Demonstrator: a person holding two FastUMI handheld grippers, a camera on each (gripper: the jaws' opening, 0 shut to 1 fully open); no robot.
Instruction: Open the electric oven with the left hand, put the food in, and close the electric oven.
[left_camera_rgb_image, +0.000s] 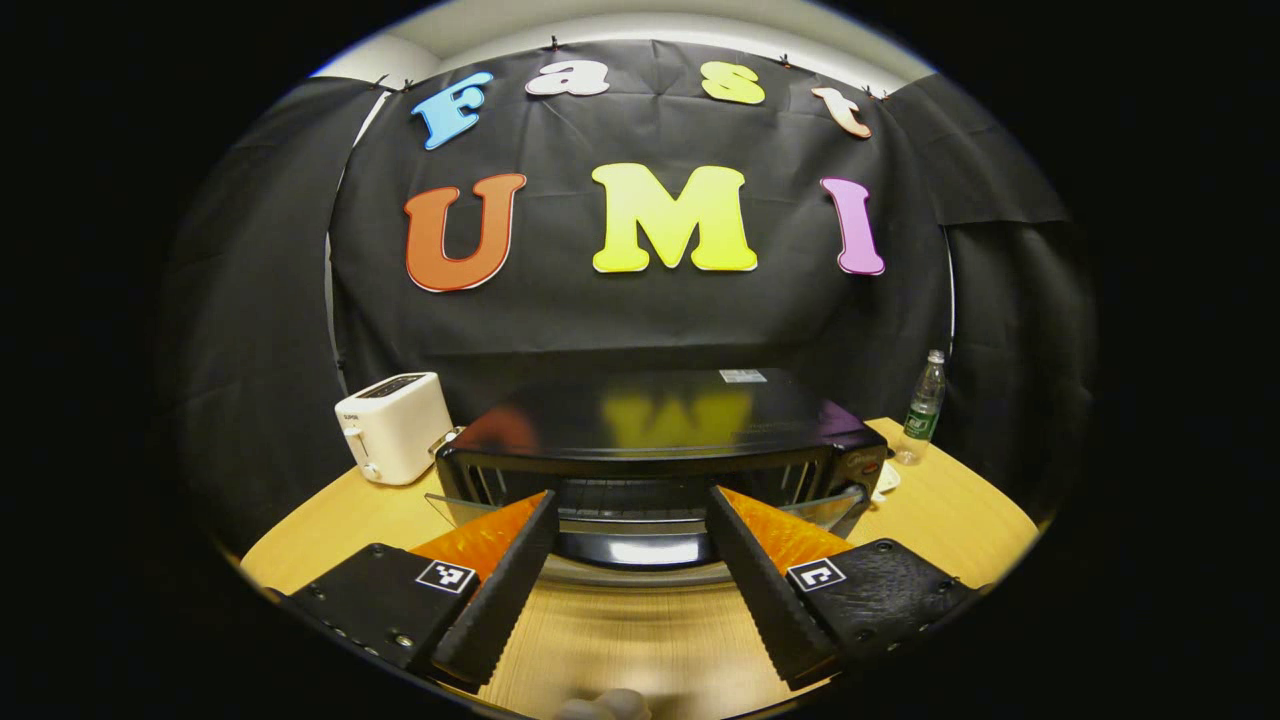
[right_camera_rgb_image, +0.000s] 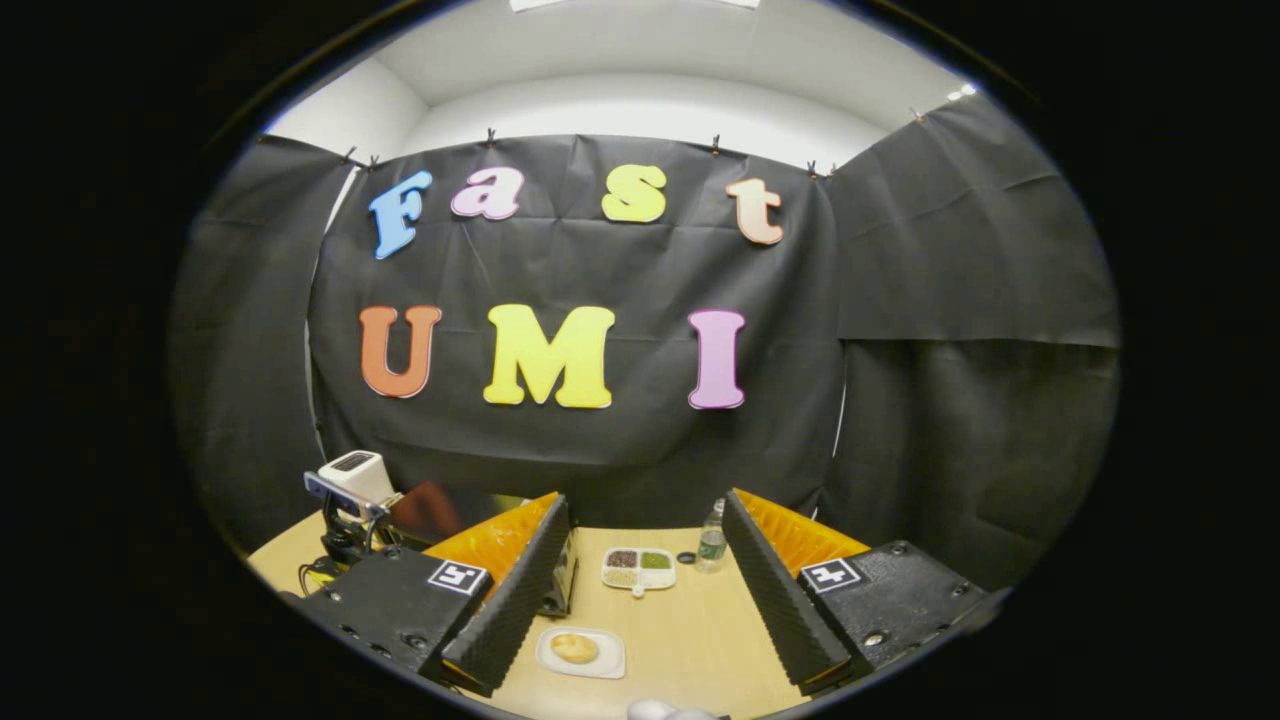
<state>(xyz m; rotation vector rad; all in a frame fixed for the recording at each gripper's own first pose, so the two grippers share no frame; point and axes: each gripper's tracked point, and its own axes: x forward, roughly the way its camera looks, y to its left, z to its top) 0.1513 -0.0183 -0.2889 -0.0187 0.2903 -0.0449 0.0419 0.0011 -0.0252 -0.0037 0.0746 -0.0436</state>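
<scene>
Left tongs (left_camera_rgb_image: 630, 570) spread, empty, facing oven (left_camera_rgb_image: 660, 450) just ahead, door seemingly ajar. Right tongs (right_camera_rgb_image: 640, 590) spread above bun on plate (right_camera_rgb_image: 580, 652). Judged: opening step; next, pull door fully down.

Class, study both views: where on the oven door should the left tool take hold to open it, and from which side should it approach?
Grip the pale horizontal handle bar along the oven door's front edge, approaching from the front. The bar runs crosswise, so the left tool, open and already facing it, would probably need turning to close above and below it.
</scene>
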